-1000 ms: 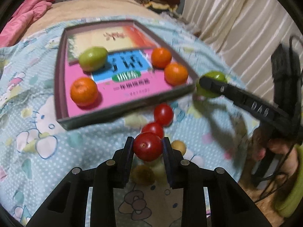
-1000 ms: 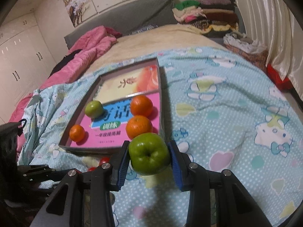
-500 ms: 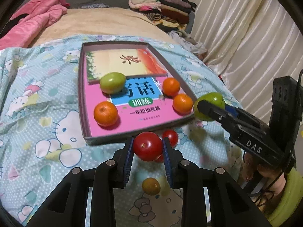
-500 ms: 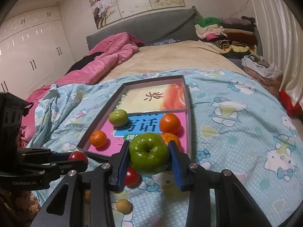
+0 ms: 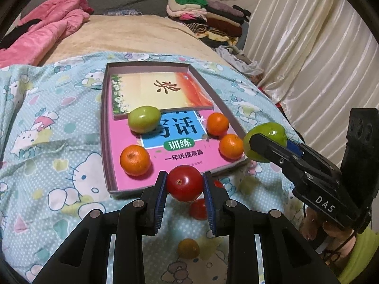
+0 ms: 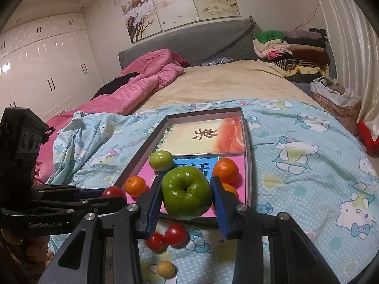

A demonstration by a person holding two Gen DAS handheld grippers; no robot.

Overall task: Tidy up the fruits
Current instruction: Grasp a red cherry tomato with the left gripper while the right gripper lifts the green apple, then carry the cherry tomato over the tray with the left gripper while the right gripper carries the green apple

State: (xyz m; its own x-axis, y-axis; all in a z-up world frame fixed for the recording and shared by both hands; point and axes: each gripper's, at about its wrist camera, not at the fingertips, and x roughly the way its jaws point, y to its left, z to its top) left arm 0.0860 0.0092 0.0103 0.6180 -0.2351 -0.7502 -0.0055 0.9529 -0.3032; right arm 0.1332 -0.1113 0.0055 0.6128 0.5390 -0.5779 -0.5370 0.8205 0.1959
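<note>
My left tool (image 5: 184,187) is closed on a tomato (image 5: 184,182), smooth, round and glossy red, with the ribbed blue pads (image 5: 161,195) pressing its two sides. It hangs in the air just before the near rim of the box (image 5: 104,127), a shallow rectangular cardboard tray with thin upright walls. My right tool (image 6: 187,196) is clamped the same way on a green apple (image 6: 187,193), waxy and slightly lumpy, its stem dimple turned toward the camera; in the left view that apple sits just off the box's near right corner.

Inside the box lie two flat printed books (image 5: 163,90), one cream and orange, one pink and blue, both with shiny covers. On them rest a smaller pale green fruit (image 5: 144,119), oval and smooth, and three oranges with dimpled skin: one (image 5: 135,160) near the left wall, two (image 5: 217,124) (image 5: 231,146) close together by the right wall.

Below the tools, on the soft light-blue cartoon-print blanket (image 5: 47,142) that covers the bed, lie two more small red tomatoes (image 6: 175,235) (image 6: 156,241), touching each other, and a little round yellowish fruit (image 6: 165,269) nearer to me. A rumpled pink quilt (image 6: 142,80) lies further up the bed.
</note>
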